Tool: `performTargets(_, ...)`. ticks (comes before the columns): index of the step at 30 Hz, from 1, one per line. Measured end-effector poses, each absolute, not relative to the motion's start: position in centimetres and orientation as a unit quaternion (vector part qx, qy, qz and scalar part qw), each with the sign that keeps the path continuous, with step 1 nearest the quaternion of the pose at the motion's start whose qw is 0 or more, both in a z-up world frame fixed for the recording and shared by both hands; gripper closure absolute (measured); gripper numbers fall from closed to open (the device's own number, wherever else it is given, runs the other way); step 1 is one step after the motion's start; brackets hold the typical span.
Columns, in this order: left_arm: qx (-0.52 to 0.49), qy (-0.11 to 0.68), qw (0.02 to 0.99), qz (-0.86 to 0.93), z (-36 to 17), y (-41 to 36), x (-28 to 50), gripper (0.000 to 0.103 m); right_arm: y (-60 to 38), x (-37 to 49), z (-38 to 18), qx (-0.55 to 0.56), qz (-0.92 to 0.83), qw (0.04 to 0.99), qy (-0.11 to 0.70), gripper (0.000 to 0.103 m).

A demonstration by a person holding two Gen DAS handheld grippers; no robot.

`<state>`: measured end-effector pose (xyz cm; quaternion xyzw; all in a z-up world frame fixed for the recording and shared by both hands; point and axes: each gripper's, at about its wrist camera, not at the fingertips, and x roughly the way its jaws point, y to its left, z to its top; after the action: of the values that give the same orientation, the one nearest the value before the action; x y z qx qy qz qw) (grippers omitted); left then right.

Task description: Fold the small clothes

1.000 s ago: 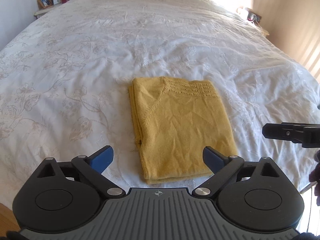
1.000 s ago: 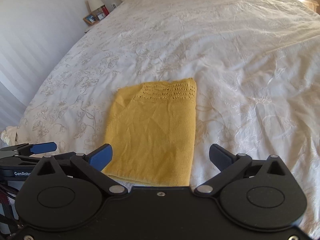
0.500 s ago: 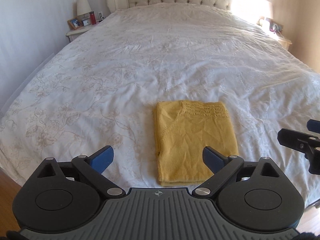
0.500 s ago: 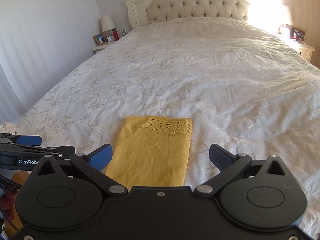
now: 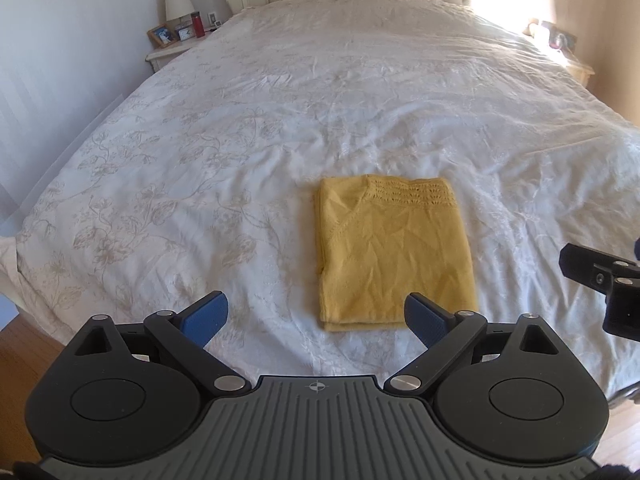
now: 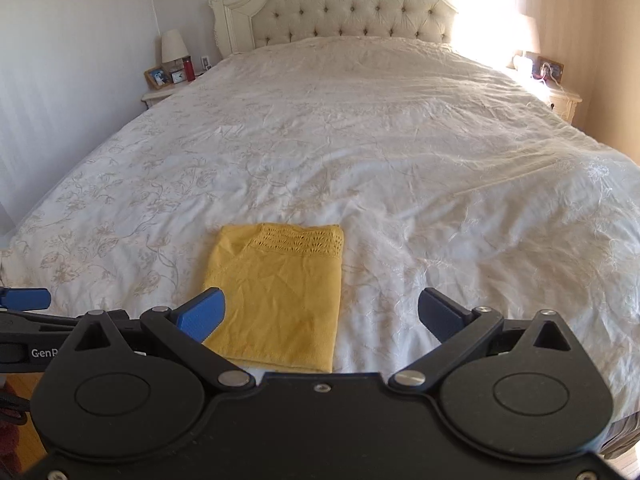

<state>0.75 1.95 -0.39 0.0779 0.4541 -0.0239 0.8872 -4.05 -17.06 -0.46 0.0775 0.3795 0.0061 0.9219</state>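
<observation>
A yellow knit garment [image 5: 390,248] lies folded into a flat rectangle on the white bedspread [image 5: 280,120], near the foot of the bed. It also shows in the right wrist view [image 6: 280,292]. My left gripper [image 5: 316,316] is open and empty, held back from the garment's near edge. My right gripper [image 6: 322,314] is open and empty, also behind the garment and a little to its right. The right gripper's tip shows at the right edge of the left wrist view [image 5: 600,276]. The left gripper's tip shows at the left edge of the right wrist view [image 6: 24,300].
A tufted headboard [image 6: 340,4] stands at the far end. A nightstand with a lamp and photo frames [image 6: 168,76] is at the back left, another nightstand [image 6: 560,92] at the back right. Wooden floor [image 5: 24,344] lies below the bed's foot.
Both grippers have drawn back and up from the folded garment, so it looks smaller and farther and the headboard has come into view. Both stay open.
</observation>
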Motion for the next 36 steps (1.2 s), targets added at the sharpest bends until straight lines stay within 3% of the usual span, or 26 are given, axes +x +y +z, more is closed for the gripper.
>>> performTargets(36, 0.059, 0.516, 0.854, -0.021, -2.3, 2.7, -0.4, 0.007, -16.1, -4.7, -1.9, 0.108, 0.022, 0.899, 0.424, 0.001)
